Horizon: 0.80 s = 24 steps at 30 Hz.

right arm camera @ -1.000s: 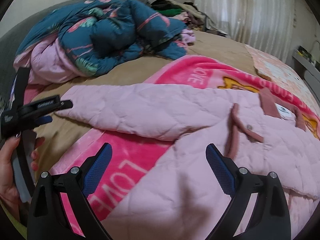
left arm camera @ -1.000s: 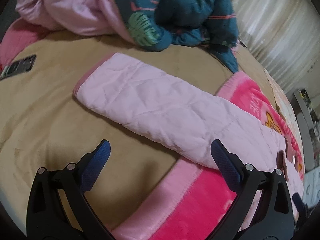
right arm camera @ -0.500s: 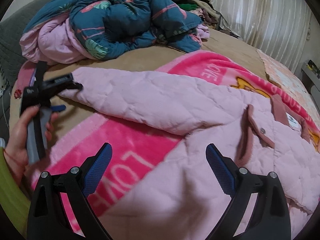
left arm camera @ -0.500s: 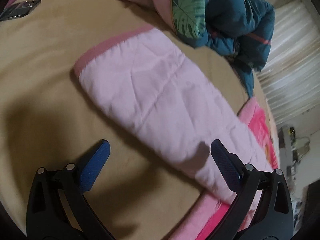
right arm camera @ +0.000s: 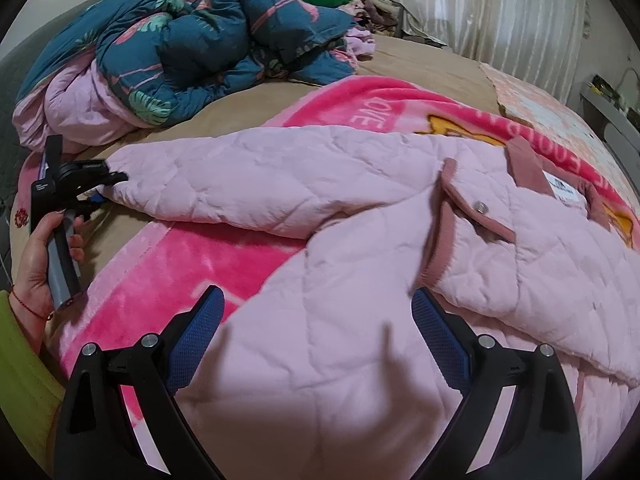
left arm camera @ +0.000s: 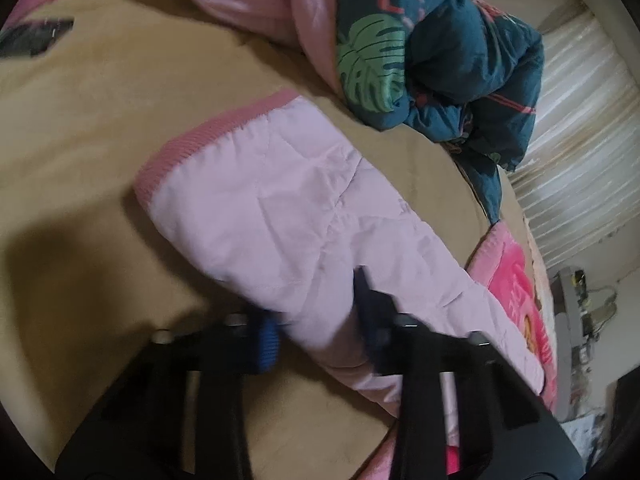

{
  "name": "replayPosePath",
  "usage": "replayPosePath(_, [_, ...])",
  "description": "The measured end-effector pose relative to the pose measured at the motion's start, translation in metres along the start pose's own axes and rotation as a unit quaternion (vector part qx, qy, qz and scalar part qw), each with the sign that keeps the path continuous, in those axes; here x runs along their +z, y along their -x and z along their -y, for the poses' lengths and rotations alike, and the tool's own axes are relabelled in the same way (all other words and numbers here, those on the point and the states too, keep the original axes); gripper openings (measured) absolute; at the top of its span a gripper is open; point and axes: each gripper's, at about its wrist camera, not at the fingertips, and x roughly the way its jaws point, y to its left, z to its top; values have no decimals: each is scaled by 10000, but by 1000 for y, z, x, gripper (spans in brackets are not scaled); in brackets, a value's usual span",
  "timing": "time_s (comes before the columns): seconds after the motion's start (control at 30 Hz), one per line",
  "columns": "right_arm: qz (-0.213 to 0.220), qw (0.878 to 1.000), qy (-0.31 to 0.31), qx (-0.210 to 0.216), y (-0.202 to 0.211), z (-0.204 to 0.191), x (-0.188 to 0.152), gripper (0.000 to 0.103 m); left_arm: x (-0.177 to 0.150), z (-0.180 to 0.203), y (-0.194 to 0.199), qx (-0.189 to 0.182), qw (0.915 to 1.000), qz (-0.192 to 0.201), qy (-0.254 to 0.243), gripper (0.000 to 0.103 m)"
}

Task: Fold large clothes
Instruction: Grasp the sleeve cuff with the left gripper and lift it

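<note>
Pale pink quilted jacket (right arm camera: 360, 216) lies spread on the bed's pink blanket (right arm camera: 168, 264). My left gripper (left arm camera: 320, 320), jaws just closing, pinches its sleeve near the cuff; shallow bite may slip. Right gripper (right arm camera: 316, 340) released above the body.

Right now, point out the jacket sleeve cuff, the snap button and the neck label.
sleeve cuff (left arm camera: 208, 142), left wrist view, on the ribbed pink band.
snap button (right arm camera: 480, 207), right wrist view, on the silver stud.
neck label (right arm camera: 562, 191), right wrist view, on the white tag.
</note>
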Motion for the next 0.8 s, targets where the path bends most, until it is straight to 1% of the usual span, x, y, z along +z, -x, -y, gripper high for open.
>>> replayPosePath(0.1, [28, 9998, -184, 13, 6, 10, -5, 94, 4, 13, 13, -124, 9996, 198, -158, 14])
replayPosePath(0.17, [61, 9997, -239, -8, 12, 15, -8, 94, 5, 26, 25, -149, 9986, 332, -378, 13])
replayPosePath(0.4, [208, 9981, -570, -146, 34, 40, -20, 94, 7, 74, 62, -493, 9922, 689, -911, 13])
replayPosePath(0.57, [277, 9951, -919, -234, 48, 57, -28, 94, 5, 98, 86, -743, 9862, 906, -1173, 13])
replayPosePath(0.7, [444, 9916, -1209, -123, 66, 68, -35, 94, 1, 112, 99, -854, 9831, 992, -1279, 13])
replayPosePath(0.8, [455, 9899, -1336, -126, 77, 76, -42, 94, -4, 119, 111, -942, 9803, 1079, -1362, 13])
